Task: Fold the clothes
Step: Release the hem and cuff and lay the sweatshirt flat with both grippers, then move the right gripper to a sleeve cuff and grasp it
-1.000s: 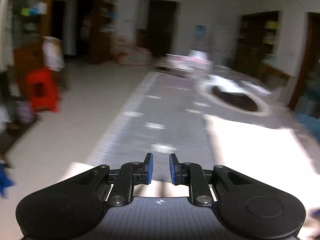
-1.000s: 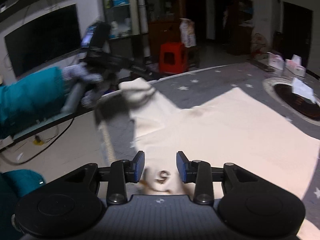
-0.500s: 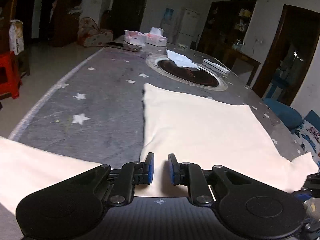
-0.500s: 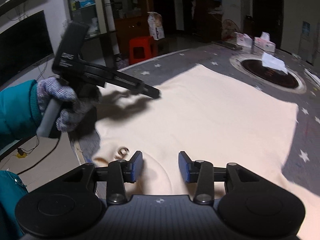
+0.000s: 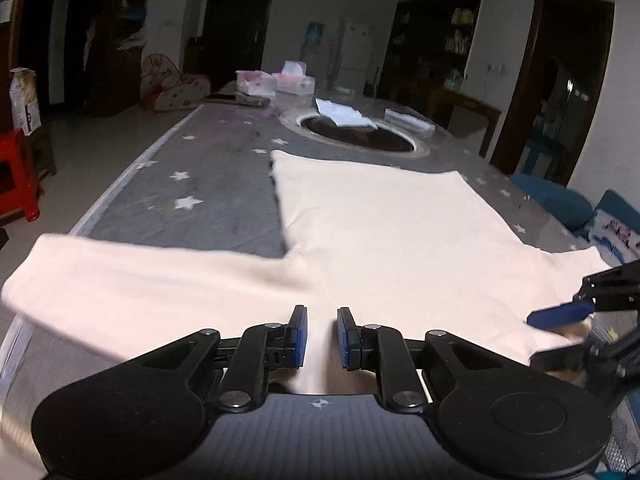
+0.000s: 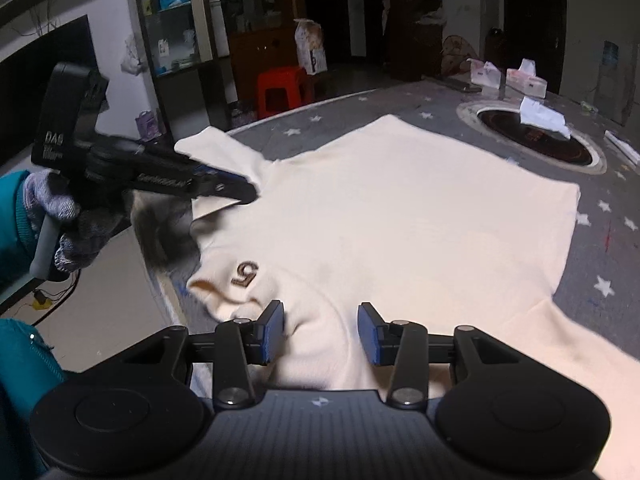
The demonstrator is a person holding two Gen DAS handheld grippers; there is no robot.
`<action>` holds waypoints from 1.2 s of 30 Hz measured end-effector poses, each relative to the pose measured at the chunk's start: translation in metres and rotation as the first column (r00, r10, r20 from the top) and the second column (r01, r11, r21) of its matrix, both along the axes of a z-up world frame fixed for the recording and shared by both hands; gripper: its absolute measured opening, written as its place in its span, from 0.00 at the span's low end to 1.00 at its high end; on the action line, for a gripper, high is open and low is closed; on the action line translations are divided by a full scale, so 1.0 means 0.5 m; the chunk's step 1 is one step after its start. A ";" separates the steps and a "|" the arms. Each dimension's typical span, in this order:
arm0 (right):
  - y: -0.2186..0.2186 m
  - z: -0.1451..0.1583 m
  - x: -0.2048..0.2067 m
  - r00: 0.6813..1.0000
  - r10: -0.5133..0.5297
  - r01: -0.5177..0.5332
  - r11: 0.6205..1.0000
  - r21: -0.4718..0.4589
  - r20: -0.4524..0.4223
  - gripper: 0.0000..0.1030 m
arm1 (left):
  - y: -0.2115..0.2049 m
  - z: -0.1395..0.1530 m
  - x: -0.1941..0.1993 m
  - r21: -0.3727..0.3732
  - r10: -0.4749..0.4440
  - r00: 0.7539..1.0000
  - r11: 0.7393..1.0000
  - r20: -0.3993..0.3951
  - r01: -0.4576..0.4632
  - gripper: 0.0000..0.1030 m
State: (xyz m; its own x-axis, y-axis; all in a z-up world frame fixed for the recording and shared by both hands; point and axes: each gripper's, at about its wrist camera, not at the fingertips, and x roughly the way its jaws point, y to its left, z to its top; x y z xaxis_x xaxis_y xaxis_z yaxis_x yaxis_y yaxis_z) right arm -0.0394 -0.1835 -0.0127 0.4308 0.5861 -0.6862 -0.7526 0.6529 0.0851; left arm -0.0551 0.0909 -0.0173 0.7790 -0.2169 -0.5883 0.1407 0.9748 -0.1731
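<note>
A home living room: glass cabinet (image 6: 176, 20), red stool (image 6: 280, 90), tissue boxes (image 5: 294, 82) on the table (image 5: 208, 176).

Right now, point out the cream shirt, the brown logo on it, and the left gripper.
cream shirt (image 6: 400, 216): right wrist view, middle of the flat body.
brown logo (image 6: 245, 274): right wrist view, centre of the emblem.
left gripper (image 5: 322, 338): left wrist view, midway between its fingertips.
</note>
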 end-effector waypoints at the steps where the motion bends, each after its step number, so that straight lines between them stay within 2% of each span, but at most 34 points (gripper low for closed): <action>1: -0.002 0.001 0.000 1.000 -0.002 0.002 1.000 0.004 0.000 0.41 | 0.010 0.000 -0.007 -0.006 0.015 1.000 1.000 0.002 -0.015 0.18; 12: -0.024 -0.003 -0.001 0.999 -0.036 0.036 0.999 0.014 -0.020 0.45 | 0.101 0.003 -0.032 -0.011 0.064 0.998 0.998 0.002 -0.064 0.18; 15: -0.032 -0.006 -0.001 0.999 -0.046 0.047 0.999 0.020 -0.027 0.45 | 0.089 0.003 -0.033 0.034 0.043 0.999 0.998 0.012 -0.043 0.18; 17: -0.038 -0.001 -0.003 0.998 -0.064 0.065 0.997 0.032 -0.024 0.45 | 0.077 0.010 -0.032 0.032 0.031 0.999 0.999 0.019 -0.032 0.21; 18: -0.042 0.002 -0.004 0.997 -0.074 0.075 0.996 0.038 -0.021 0.45 | 0.068 0.017 -0.030 0.032 0.025 0.999 0.999 0.030 -0.026 0.27; 19: -0.049 0.007 -0.004 0.996 -0.088 0.089 0.995 0.050 -0.017 0.45 | 0.056 0.025 -0.027 0.033 0.013 0.999 0.999 0.043 -0.015 0.30; 22: -0.080 0.018 0.000 0.987 -0.161 0.161 0.984 0.082 -0.004 0.45 | 0.018 0.050 -0.017 0.024 -0.043 0.995 0.999 0.085 0.041 0.30; 26: -0.133 0.008 0.019 0.962 -0.273 0.272 0.960 0.071 -0.008 0.45 | -0.054 0.067 0.001 0.008 -0.168 0.979 0.986 0.114 0.168 0.35; 29: -0.175 -0.006 0.031 0.935 -0.355 0.356 0.933 0.059 -0.029 0.45 | -0.108 0.058 0.018 0.003 -0.248 0.964 0.969 0.095 0.249 0.35; 36: -0.246 -0.010 0.040 0.876 -0.482 0.481 0.876 0.033 0.009 0.45 | -0.194 0.017 0.049 0.011 -0.357 0.933 0.934 0.037 0.357 0.35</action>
State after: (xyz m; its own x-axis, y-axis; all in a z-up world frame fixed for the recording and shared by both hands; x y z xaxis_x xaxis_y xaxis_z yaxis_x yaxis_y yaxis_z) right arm -0.0192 -0.3064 -0.0175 0.6761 0.3227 -0.6623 -0.3471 0.9325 0.1000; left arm -0.0307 -0.0063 -0.0085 0.6723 -0.4821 -0.5618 0.4858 0.8599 -0.1566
